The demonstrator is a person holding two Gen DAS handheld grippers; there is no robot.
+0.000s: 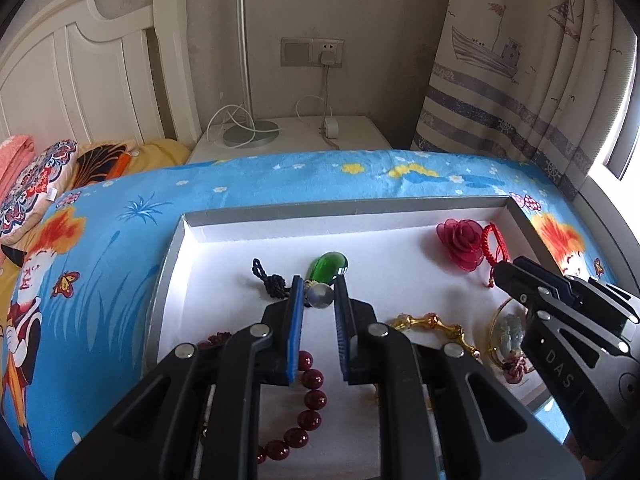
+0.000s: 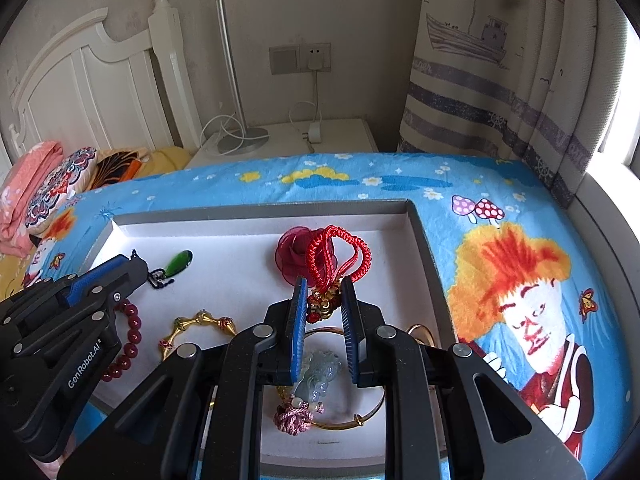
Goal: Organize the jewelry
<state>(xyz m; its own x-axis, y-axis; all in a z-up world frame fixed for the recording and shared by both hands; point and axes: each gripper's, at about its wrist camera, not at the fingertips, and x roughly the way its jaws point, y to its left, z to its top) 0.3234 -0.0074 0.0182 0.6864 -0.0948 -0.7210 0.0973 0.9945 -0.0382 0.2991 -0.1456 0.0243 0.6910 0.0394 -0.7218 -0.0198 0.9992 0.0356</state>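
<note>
A white tray with a grey rim (image 1: pixel 340 210) (image 2: pixel 260 210) lies on the bed. My left gripper (image 1: pixel 319 284) (image 2: pixel 134 266) is shut on a green pendant (image 1: pixel 330 266) (image 2: pixel 181 263), pinching its clear bead (image 1: pixel 320 296) just over the tray floor; the black cord (image 1: pixel 272 280) trails left. My right gripper (image 2: pixel 323 280) (image 1: pixel 500 272) is shut on a red cord bracelet (image 2: pixel 340 254) (image 1: pixel 491 246) by its gold charm (image 2: pixel 324 306), beside a red fabric rose (image 2: pixel 292 256) (image 1: pixel 462 242).
The tray also holds a dark red bead bracelet (image 2: pixel 132 332), a gold jointed bangle (image 2: pixel 200 320) and a jade piece (image 2: pixel 320 372) on a thin gold ring. A blue cartoon sheet (image 2: pixel 480 208) surrounds it. Behind are a nightstand (image 1: pixel 288 128), lamp, curtain and headboard.
</note>
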